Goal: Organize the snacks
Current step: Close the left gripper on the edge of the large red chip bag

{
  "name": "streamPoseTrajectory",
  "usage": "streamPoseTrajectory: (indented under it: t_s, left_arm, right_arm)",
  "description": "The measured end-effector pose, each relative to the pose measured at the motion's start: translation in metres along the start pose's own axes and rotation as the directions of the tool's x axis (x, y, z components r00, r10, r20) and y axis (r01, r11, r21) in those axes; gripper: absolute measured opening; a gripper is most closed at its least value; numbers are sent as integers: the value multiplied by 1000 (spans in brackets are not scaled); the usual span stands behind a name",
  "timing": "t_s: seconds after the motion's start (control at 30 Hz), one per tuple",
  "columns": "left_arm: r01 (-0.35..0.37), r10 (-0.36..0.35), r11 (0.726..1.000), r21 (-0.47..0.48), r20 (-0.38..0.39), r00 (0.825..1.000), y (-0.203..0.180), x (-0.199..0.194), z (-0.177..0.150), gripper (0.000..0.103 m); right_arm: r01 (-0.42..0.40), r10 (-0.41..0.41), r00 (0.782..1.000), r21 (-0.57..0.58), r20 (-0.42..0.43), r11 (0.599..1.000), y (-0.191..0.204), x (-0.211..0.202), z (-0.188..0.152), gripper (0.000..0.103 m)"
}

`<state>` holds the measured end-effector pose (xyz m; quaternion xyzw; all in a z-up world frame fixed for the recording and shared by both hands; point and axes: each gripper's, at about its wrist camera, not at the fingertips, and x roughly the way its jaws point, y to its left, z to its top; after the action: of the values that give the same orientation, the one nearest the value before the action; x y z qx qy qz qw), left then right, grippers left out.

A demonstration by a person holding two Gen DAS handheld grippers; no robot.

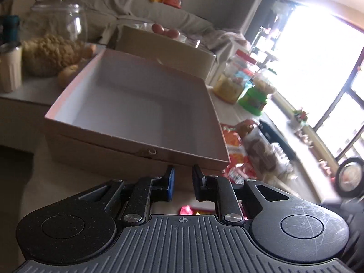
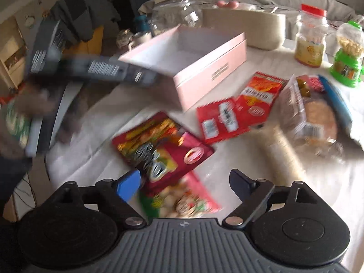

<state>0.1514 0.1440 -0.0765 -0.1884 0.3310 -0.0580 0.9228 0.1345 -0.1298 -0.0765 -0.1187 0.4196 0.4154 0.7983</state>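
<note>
An open pink box [image 1: 136, 104] with a bare white inside fills the left wrist view; in the right wrist view the box [image 2: 193, 63] stands at the middle of the table. My left gripper [image 1: 183, 175] sits low at its near wall, jaws a narrow gap apart with only tablecloth showing between them. It shows as a blur [image 2: 150, 79] at the box's left corner. My right gripper [image 2: 184, 182] is open wide above a dark red snack packet [image 2: 163, 145] and a pink and green packet [image 2: 182, 202], touching neither. Two red packets [image 2: 236, 111] and a clear biscuit bag [image 2: 314, 113] lie further right.
A red-lidded jar [image 2: 310, 36] and a green jar [image 2: 348, 56] stand at the back right. Behind the box are a glass jar [image 1: 59, 20], a second beige box [image 1: 163, 47], eggs [image 1: 163, 30], a plush toy [image 1: 47, 52] and a cup [image 1: 10, 68]. A person's blurred hand [image 2: 22, 104] is at left.
</note>
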Motion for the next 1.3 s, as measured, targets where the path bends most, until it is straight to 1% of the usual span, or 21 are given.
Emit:
streamPoseTrajectory:
  t_s: [0.07, 0.13, 0.17, 0.2, 0.23, 0.3, 0.37, 0.43, 0.5, 0.57, 0.63, 0.73, 0.77, 0.8, 0.9, 0.93, 1.0, 1.07, 1.2, 1.27, 1.3]
  left_arm:
    - [5, -5, 1000, 13, -2, 1000, -2, 8, 5, 20]
    - [13, -13, 999, 30, -6, 1000, -9, 19, 6, 20]
    - [24, -24, 999, 33, -14, 1000, -10, 25, 8, 20]
    - [39, -38, 998, 40, -28, 999, -13, 34, 9, 20]
    - [52, -50, 997, 52, -46, 998, -21, 41, 4, 20]
    - [58, -52, 996, 69, -93, 994, -22, 52, -1, 20]
    - [79, -69, 995, 59, -146, 987, -19, 59, -7, 20]
    - [120, -113, 992, 27, -170, 979, -13, 56, -14, 20]
    - [156, -152, 988, 4, -198, 968, -12, 46, -24, 20]
    - [178, -175, 984, -7, -227, 958, -14, 35, -36, 20]
    - [199, -190, 980, 10, -262, 946, -22, 24, -48, 20]
    - [228, -194, 970, 79, -308, 931, -41, 11, -59, 21]
    - [235, -193, 966, 105, -307, 932, -48, 7, -61, 21]
    - [238, -190, 962, 135, -295, 936, -55, 3, -61, 21]
    - [211, -162, 952, 220, -222, 961, -70, -1, -52, 21]
    - [193, -148, 954, 230, -201, 968, -72, 1, -45, 21]
    - [150, -111, 963, 224, -179, 978, -75, 6, -38, 21]
    - [141, -100, 966, 215, -189, 977, -74, 7, -36, 21]
    - [172, -124, 965, 196, -234, 964, -70, -8, -49, 21]
    - [171, -123, 969, 180, -249, 961, -67, -15, -58, 21]
    - [163, -119, 973, 166, -248, 961, -64, -17, -62, 21]
  right_arm:
    - [30, -31, 999, -48, -23, 998, 10, 13, -3, 86]
    - [88, -92, 995, -108, -32, 990, 17, 15, -9, 86]
    - [117, -122, 992, -130, -24, 985, 16, 16, -11, 90]
    - [146, -149, 989, -132, -15, 980, 13, 14, -12, 92]
    - [173, -175, 984, -117, -12, 978, 8, 11, -12, 92]
    - [236, -237, 971, -61, -4, 970, -7, 6, -12, 92]
    - [267, -267, 964, 1, 0, 964, -23, 0, -16, 92]
    - [246, -247, 969, 66, 2, 967, -37, -6, -23, 92]
    - [195, -198, 980, 147, 10, 970, -49, -12, -31, 93]
    - [166, -178, 983, 194, 50, 967, -56, -14, -36, 94]
    - [154, -173, 983, 225, 66, 962, -56, -16, -39, 95]
    - [141, -166, 983, 254, 78, 957, -53, -20, -45, 100]
    - [138, -164, 983, 257, 79, 956, -52, -19, -46, 103]
    - [136, -161, 984, 262, 79, 956, -51, -19, -48, 103]
    - [150, -178, 981, 287, 77, 946, -47, -20, -51, 103]
    - [151, -184, 980, 302, 82, 941, -46, -21, -53, 103]
    - [160, -185, 980, 257, 77, 953, -38, -21, -57, 103]
    - [178, -195, 977, 177, 84, 968, -27, -20, -64, 103]
    - [237, -248, 962, 100, 115, 966, -9, -20, -79, 103]
    - [235, -249, 961, 122, 121, 964, -9, -22, -79, 103]
    - [219, -238, 963, 146, 126, 965, -10, -24, -77, 102]
